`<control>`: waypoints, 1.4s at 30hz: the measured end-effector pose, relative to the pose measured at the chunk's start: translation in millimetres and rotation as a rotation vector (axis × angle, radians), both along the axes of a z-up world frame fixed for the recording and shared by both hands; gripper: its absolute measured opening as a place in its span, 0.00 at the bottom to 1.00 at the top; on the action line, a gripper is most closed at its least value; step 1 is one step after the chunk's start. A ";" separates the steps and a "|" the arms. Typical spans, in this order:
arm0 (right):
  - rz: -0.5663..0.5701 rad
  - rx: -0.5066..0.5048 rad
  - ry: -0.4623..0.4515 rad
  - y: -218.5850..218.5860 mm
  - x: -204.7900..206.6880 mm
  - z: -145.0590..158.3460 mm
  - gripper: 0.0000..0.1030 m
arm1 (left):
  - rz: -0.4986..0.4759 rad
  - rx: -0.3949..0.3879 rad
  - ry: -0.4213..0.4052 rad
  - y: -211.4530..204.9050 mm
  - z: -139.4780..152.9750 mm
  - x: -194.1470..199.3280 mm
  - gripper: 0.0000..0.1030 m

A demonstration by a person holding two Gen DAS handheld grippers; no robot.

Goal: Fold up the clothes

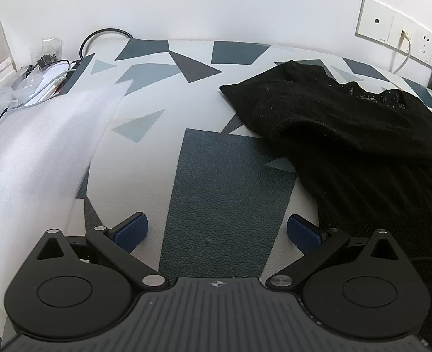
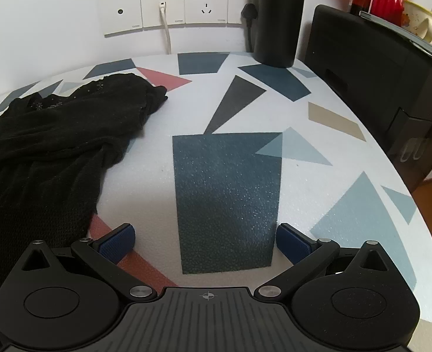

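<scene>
A black knit garment (image 1: 348, 135) with small sequins near its neckline lies rumpled on the patterned table, at the right of the left wrist view. The same garment (image 2: 49, 152) fills the left side of the right wrist view. My left gripper (image 1: 217, 231) hangs open over a dark blue patch of the tablecloth, just left of the garment's lower edge, its blue pads wide apart and empty. My right gripper (image 2: 205, 242) is open too, above bare cloth to the right of the garment, holding nothing.
A white foam sheet (image 1: 40, 146) and a clutter of cables and plastic bags (image 1: 40, 73) lie at the left. Wall sockets (image 2: 163, 8), a black bottle (image 2: 279, 17) and a black printer (image 2: 377, 73) stand at the back right. The table edge (image 2: 421, 220) curves down the right.
</scene>
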State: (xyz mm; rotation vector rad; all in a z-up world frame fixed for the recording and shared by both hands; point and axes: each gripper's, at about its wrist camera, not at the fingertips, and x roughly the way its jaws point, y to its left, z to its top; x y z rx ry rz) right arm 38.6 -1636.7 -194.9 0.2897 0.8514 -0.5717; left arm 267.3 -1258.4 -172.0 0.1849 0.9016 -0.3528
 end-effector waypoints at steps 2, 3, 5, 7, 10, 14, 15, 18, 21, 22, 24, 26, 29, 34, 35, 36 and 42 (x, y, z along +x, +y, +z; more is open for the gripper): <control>0.000 -0.001 -0.001 0.0 0.1 0.0 0.99 | 0.002 -0.002 -0.004 0.1 -0.1 -0.4 1.00; 0.000 -0.001 -0.001 0.0 0.1 0.1 0.99 | 0.004 -0.003 -0.006 0.2 -0.2 -0.6 1.00; 0.000 -0.001 -0.002 -0.1 0.2 0.1 0.99 | 0.001 -0.006 -0.018 0.5 -1.2 -2.5 1.00; 0.000 -0.002 -0.002 -0.1 0.1 0.1 0.99 | -0.003 -0.011 -0.036 1.3 -2.4 -5.0 1.00; 0.000 -0.001 -0.001 0.1 0.2 0.4 0.99 | -0.004 -0.008 -0.023 0.7 -1.4 -2.7 1.00; 0.002 -0.003 -0.004 -0.3 0.2 0.2 0.99 | -0.001 -0.002 -0.005 -0.4 -0.4 0.1 1.00; 0.001 -0.003 -0.005 -0.3 0.1 0.1 0.99 | 0.002 -0.003 -0.005 -0.6 -0.6 -0.1 1.00; 0.001 -0.006 -0.008 -0.3 -0.3 -0.2 0.99 | 0.018 -0.004 -0.006 -1.8 -0.9 -0.4 1.00; 0.001 -0.008 -0.012 0.1 -0.7 -0.3 0.99 | 0.038 -0.008 -0.011 -2.5 -1.1 -0.7 1.00; 0.001 -0.009 -0.013 0.2 -0.8 -0.4 0.99 | 0.041 -0.008 -0.012 -2.8 -1.1 -0.8 1.00; 0.002 -0.010 -0.015 0.2 -0.9 -0.5 0.99 | 0.041 -0.010 -0.019 -2.7 -1.5 -1.7 1.00; 0.002 -0.012 -0.017 0.4 -1.1 -0.6 0.99 | 0.029 -0.012 -0.038 -1.7 -2.8 -4.0 1.00; 0.005 -0.014 -0.021 0.4 -1.5 -0.8 0.99 | 0.031 -0.012 -0.029 -2.3 -1.9 -2.2 1.00; 0.005 -0.023 -0.032 0.6 -1.8 -1.7 0.99 | 0.024 -0.010 -0.030 -2.5 -1.7 -2.1 1.00; 0.006 -0.027 -0.037 0.9 -2.4 -2.2 0.99 | 0.023 -0.010 -0.030 -2.5 -1.7 -2.0 1.00; 0.008 -0.031 -0.044 1.2 -3.3 -2.7 0.99 | 0.026 -0.011 -0.030 -2.4 -1.8 -2.1 1.00; 0.016 -0.049 -0.068 4.1 -6.4 -4.4 0.99 | 0.028 -0.022 -0.064 -1.4 -4.0 -7.0 1.00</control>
